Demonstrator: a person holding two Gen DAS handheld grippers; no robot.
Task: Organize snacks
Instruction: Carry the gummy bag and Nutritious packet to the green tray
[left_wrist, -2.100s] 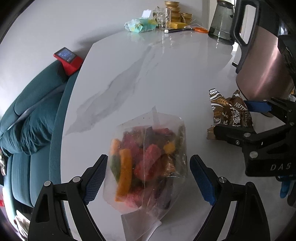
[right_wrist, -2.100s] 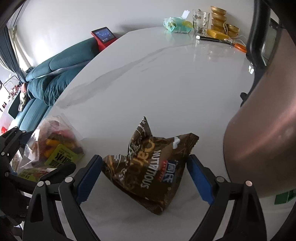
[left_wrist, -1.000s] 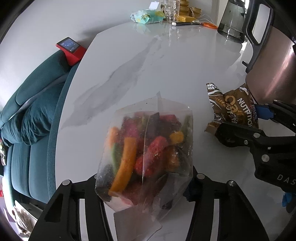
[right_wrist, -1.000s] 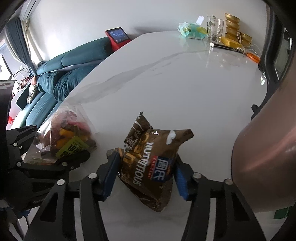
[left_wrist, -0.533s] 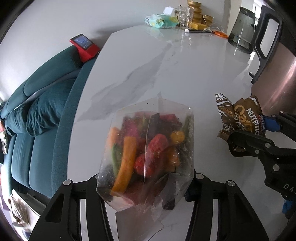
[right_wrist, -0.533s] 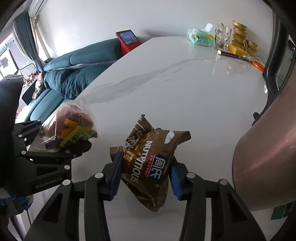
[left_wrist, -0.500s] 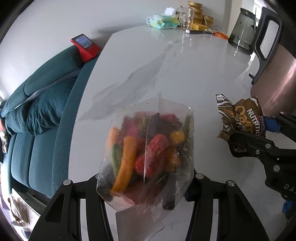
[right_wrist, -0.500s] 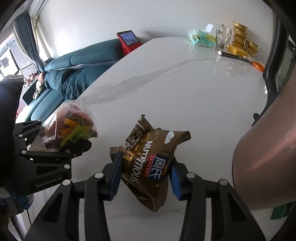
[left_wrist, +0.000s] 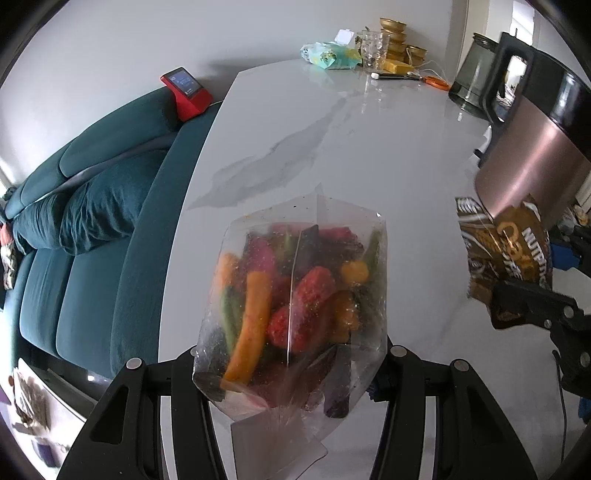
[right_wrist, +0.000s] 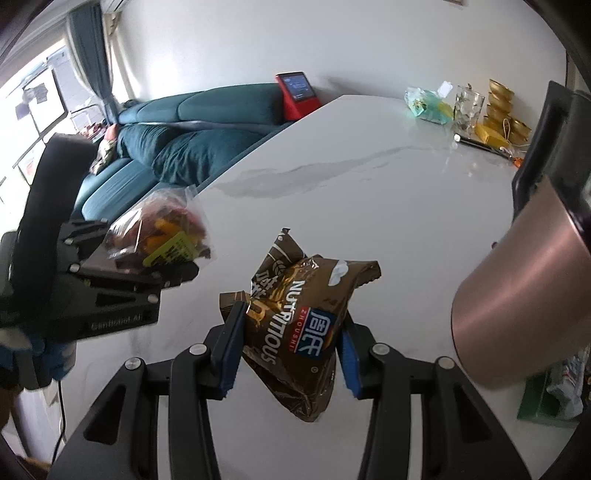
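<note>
My left gripper is shut on a clear bag of coloured dried snacks, held up off the white marble table. From the right wrist view the same clear bag hangs in the left gripper at the left. A brown oat snack packet is pinched between the blue pads of my right gripper and hangs above the table. In the left wrist view the brown packet shows at the right edge, gripped by the right gripper.
A copper-coloured kettle stands close on the right, also large in the right wrist view as the kettle. A teal sofa runs along the table's left edge. Far end: a red clock, glass jug, glass, gold bowls, scissors.
Both grippers closed on their bags and lifted them off the table. The view has pulled back and up, so the table and sofa look farther away.
</note>
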